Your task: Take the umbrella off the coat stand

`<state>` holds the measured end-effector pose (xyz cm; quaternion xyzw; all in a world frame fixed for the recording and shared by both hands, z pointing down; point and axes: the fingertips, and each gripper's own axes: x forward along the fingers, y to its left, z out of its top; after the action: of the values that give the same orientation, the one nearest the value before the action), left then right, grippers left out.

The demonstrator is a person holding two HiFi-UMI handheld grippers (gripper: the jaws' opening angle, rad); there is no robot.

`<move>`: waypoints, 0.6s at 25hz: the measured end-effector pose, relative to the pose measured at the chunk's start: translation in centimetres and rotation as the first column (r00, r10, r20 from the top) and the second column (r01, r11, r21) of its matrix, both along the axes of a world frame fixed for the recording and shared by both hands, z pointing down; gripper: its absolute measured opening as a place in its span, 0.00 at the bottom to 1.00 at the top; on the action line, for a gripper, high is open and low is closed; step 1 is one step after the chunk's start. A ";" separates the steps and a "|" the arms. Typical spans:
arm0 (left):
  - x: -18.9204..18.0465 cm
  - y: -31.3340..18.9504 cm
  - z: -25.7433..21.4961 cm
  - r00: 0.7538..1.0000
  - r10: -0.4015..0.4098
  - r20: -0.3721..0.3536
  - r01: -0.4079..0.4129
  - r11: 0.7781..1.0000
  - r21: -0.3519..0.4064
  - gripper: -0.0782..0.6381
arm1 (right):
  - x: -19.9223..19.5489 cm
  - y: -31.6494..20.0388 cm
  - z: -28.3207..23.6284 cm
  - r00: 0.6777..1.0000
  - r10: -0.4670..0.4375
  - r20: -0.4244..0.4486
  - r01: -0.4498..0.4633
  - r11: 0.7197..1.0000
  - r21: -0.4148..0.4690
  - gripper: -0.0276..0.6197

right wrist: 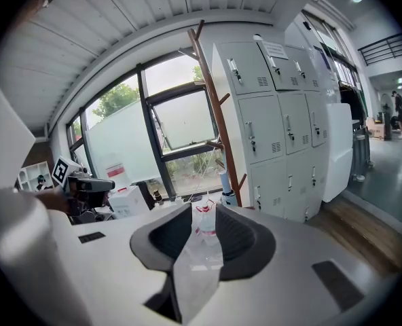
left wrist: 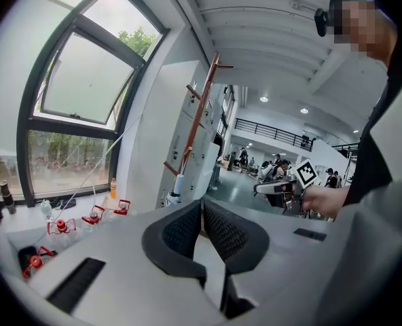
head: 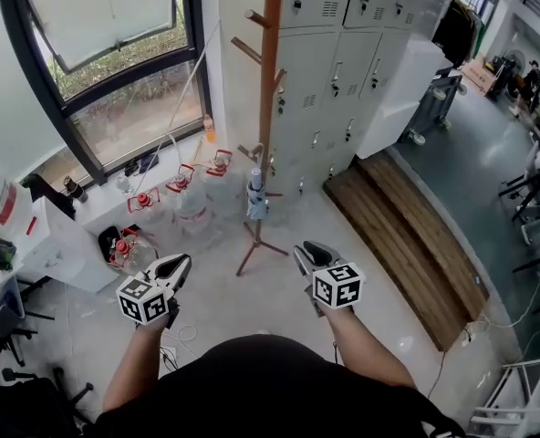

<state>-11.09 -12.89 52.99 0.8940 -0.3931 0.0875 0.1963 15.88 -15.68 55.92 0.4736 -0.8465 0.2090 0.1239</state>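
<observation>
left gripper [left wrist: 201, 208]: jaws together, pads meeting at the tips, nothing between them.
right gripper [right wrist: 204, 216]: jaws partly open with a narrow gap and nothing gripped; only floor and a jug farther off show through the gap.
both grippers are held low in front of the person, pointing toward the coat stand [head: 268, 108] and well apart from it.
umbrella [head: 256, 194]: folded, pale, hanging upright low on the stand's pole, near a lower peg and above the splayed feet. neither gripper touches it.
stand: on the floor between the window [head: 115, 53] and the grey lockers [head: 343, 71].
clear jugs [head: 192, 199] with red caps sit on the floor left of the stand; wooden bench [head: 407, 235] to its right.
</observation>
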 end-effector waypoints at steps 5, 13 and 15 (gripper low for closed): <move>1.1 -1.1 -0.1 1.000 -0.008 0.000 0.008 1.000 0.004 0.15 | 0.3 -1.0 0.9 1.000 -0.022 -0.009 0.022 1.000 -0.013 0.23; 2.0 -2.5 -0.4 0.999 -0.049 0.014 0.048 0.998 0.034 0.15 | 1.6 -3.7 1.0 0.999 -0.042 -0.009 0.042 0.999 0.008 0.24; 2.1 -2.5 -0.5 0.998 -0.056 0.009 0.056 0.998 0.038 0.15 | 1.6 -4.1 0.9 0.999 -0.048 -0.011 0.048 0.999 0.012 0.24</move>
<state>-8.95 -15.35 52.46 0.8857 -0.4206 0.0789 0.1799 17.51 -19.75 56.78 0.4551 -0.8582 0.1984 0.1306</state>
